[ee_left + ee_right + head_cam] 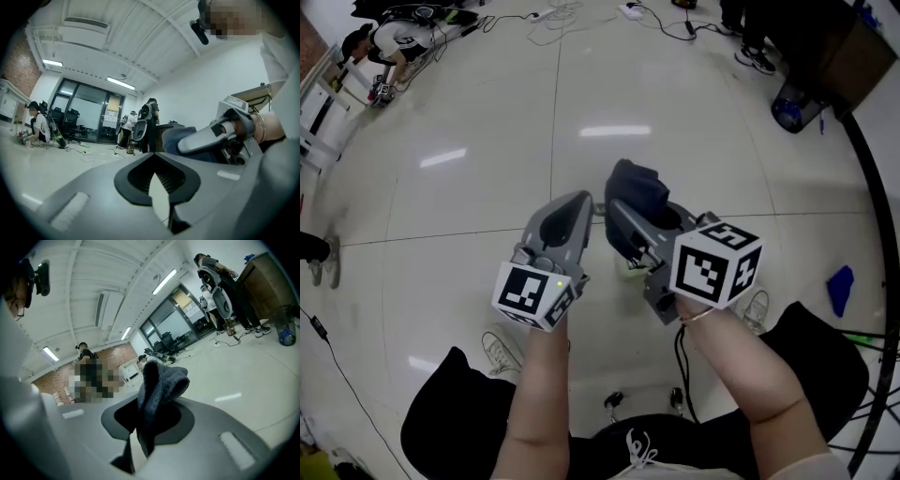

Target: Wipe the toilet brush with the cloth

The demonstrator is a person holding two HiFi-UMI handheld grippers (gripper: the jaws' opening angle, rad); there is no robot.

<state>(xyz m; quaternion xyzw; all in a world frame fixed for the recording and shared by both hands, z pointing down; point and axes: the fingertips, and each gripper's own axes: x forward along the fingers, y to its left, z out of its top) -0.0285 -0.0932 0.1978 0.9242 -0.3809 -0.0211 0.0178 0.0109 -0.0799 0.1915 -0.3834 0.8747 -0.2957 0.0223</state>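
Right gripper (617,208) clamped on the dark cloth (637,186), wad poking out toward 12 o'clock | left gripper (578,202) at its 9 o'clock, jaws drawn together, nothing between them | toilet brush: in no view | advice: locate the brush first, steady its handle with the left, pinch firmly, wipe with the protruding fold.

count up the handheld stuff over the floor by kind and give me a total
grippers: 2 (left gripper, right gripper)
cloth: 1, dark blue, pinched in the right gripper's jaws
total: 3
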